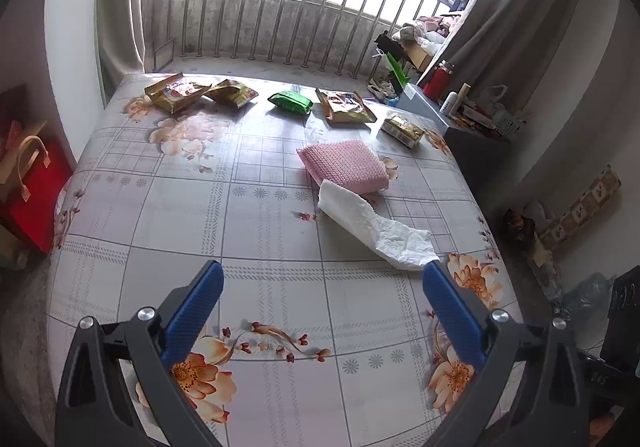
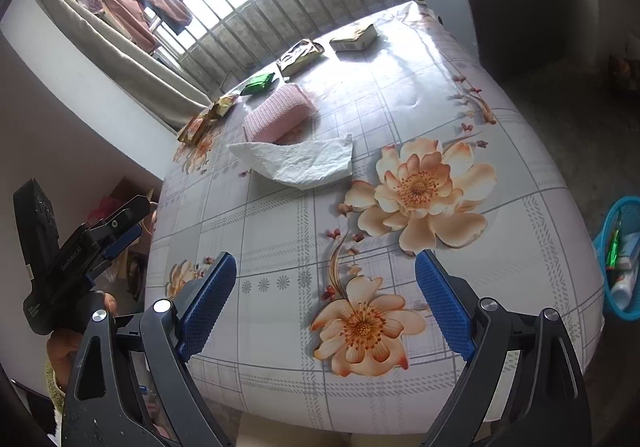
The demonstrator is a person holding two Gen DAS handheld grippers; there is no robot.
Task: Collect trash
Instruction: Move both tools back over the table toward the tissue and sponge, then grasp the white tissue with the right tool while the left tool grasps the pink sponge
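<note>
I'm seeing my basket (image 2: 622, 271) getting cut off by the edge; the wrappers' (image 1: 180, 91) print is blurring.

Trash spread across the flowered counter (image 1: 160, 207)

The left gripper (image 1: 323, 279) hovers with jaws wide apart; a crumpled white tissue (image 1: 372, 227) touches a pink cloth (image 1: 344, 165), snack wrappers (image 1: 180, 91) lined along the far edge.

On your tabletop (image 1: 280, 287), the crumpled white paper towel (image 1: 372, 225) lies right of centre, touching the pink knitted cloth (image 1: 344, 165) just behind it. Snack packets, among them a green foil packet (image 1: 290, 102), line the far edge.
</note>
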